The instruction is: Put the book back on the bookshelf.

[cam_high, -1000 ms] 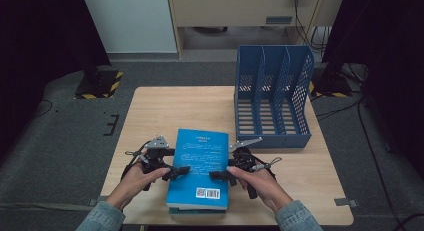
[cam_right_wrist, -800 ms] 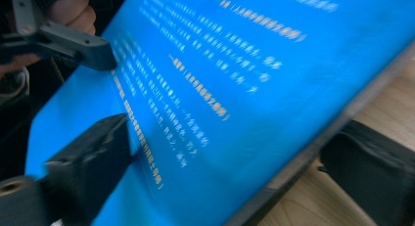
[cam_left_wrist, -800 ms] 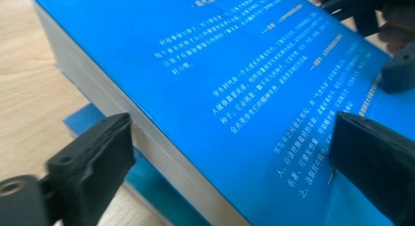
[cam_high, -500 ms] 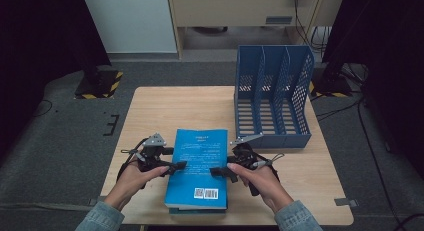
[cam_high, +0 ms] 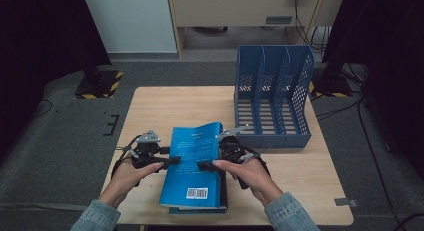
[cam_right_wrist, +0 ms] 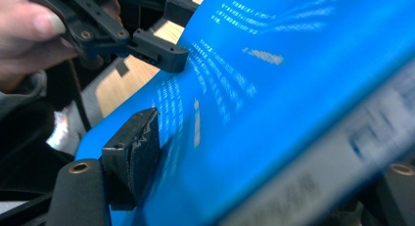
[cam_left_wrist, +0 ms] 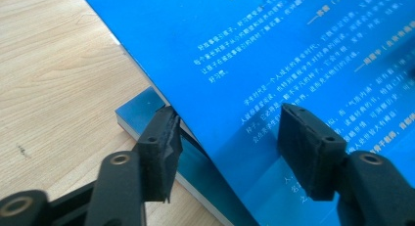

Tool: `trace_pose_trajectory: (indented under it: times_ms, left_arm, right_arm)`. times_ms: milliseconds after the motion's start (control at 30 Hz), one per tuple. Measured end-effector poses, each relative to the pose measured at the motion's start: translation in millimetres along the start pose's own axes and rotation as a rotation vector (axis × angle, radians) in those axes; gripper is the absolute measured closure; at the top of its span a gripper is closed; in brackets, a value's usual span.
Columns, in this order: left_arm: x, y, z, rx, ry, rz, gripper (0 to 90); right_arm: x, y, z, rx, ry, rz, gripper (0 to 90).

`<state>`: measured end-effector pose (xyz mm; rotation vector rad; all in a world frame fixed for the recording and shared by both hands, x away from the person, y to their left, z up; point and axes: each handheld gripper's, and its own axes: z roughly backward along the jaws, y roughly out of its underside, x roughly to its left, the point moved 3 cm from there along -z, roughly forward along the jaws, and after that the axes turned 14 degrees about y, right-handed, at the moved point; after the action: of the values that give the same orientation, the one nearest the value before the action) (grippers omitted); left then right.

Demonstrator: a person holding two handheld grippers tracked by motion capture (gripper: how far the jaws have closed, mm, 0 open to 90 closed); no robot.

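Steadily lifting the top book

Nearest us, both grippers straddle opposite edges of the blue book (cam_high: 194, 163): the left gripper (cam_high: 167, 161) has one jaw under its edge and one above, the right gripper (cam_high: 207, 165) likewise. We should keep both grasps level so it clears the lower book (cam_left_wrist: 147, 119), then head for the blue file rack (cam_high: 272, 96) beyond.
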<state>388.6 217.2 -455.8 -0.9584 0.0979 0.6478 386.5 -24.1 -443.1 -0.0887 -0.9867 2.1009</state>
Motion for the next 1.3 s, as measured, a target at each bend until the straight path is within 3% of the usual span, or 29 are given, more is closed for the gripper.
trace_pose_trajectory:
  times_ms: [67, 400, 567, 800, 1300]
  left_arm:
    - [1.6, -0.5, 1.1, 0.001, 0.002, 0.008, 43.2]
    - [5.3, -7.1, 9.3, 0.035, -0.028, 0.017, 65.9]
    - [10.5, -9.6, 13.3, 0.041, -0.015, 0.016, 73.5]
    - [11.5, -11.8, 17.6, 0.049, -0.006, 0.007, 76.2]
    - [6.7, -20.3, 28.0, 0.062, -0.031, -0.024, 77.7]
  right_arm:
    - [0.7, -3.3, -0.2, 0.010, 0.003, 0.005, 29.7]
    - [-2.4, -8.1, 0.5, 0.016, -0.005, 0.006, 34.9]
    - [-2.8, -12.1, 0.6, 0.017, -0.001, 0.010, 36.5]
    - [-3.0, -14.5, 1.2, 0.004, -0.007, 0.016, 38.2]
    - [1.4, -24.5, 6.1, 0.000, 0.001, 0.049, 40.3]
